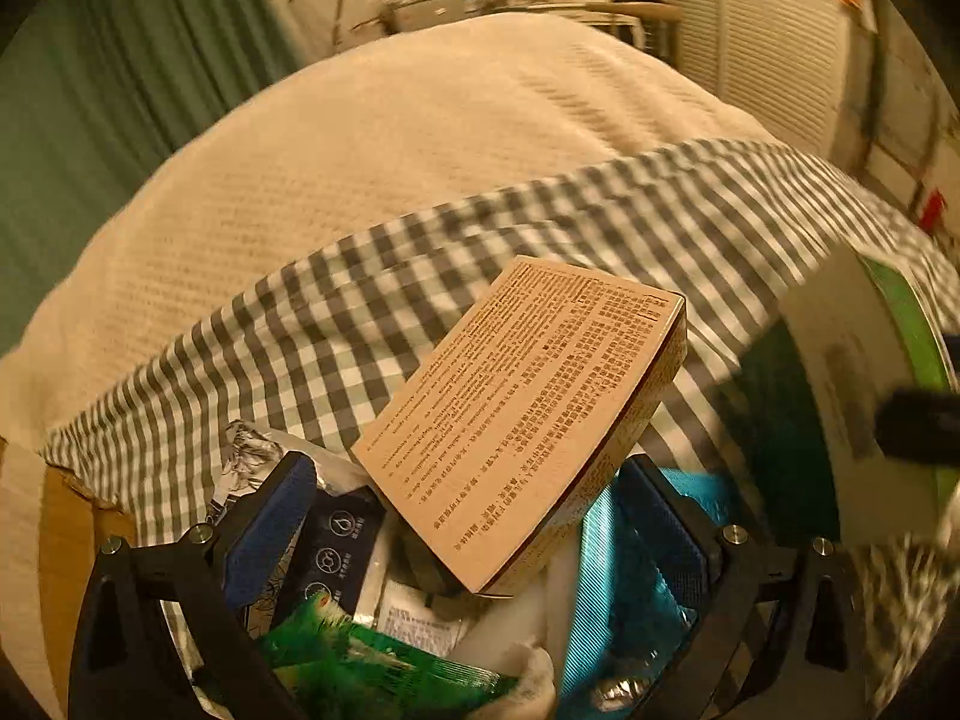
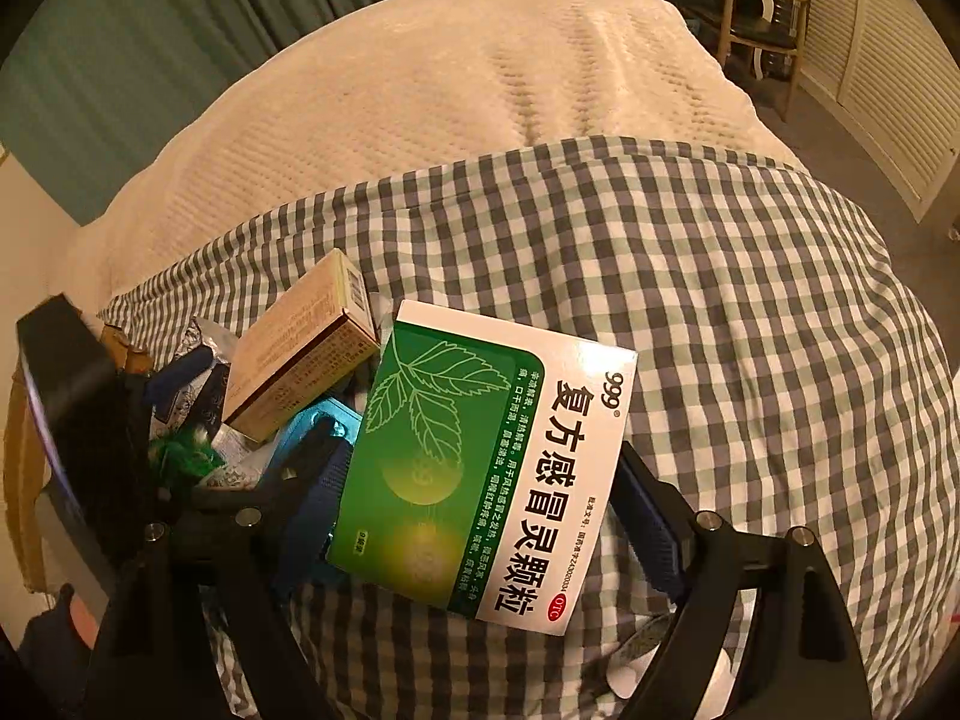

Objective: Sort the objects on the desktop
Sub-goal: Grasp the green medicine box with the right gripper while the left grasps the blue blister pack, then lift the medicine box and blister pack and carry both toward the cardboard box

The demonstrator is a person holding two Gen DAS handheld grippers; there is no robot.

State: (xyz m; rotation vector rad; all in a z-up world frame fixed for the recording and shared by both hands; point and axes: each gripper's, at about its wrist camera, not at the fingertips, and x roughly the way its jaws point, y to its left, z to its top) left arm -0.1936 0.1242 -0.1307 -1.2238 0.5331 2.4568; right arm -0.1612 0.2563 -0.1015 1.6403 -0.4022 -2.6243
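My left gripper (image 1: 462, 516) is open above a pile of packets; a tan printed box (image 1: 528, 420) lies tilted between its blue-padded fingers without being clamped. Below it lie a green packet (image 1: 360, 660), a dark packet (image 1: 333, 552) and a teal pack (image 1: 618, 588). My right gripper (image 2: 480, 498) is shut on a green and white medicine box (image 2: 486, 468), held over the checked cloth (image 2: 720, 330). The tan box also shows in the right wrist view (image 2: 300, 354), left of the green box. The green box shows blurred at the right edge of the left wrist view (image 1: 870, 372).
A grey checked cloth (image 1: 300, 324) covers a cream quilted bed (image 1: 390, 138). A cardboard box edge (image 1: 66, 528) lies at the left. A green curtain (image 2: 120, 60) hangs on the left; a wooden chair (image 2: 762, 6) and louvred doors stand at the far right.
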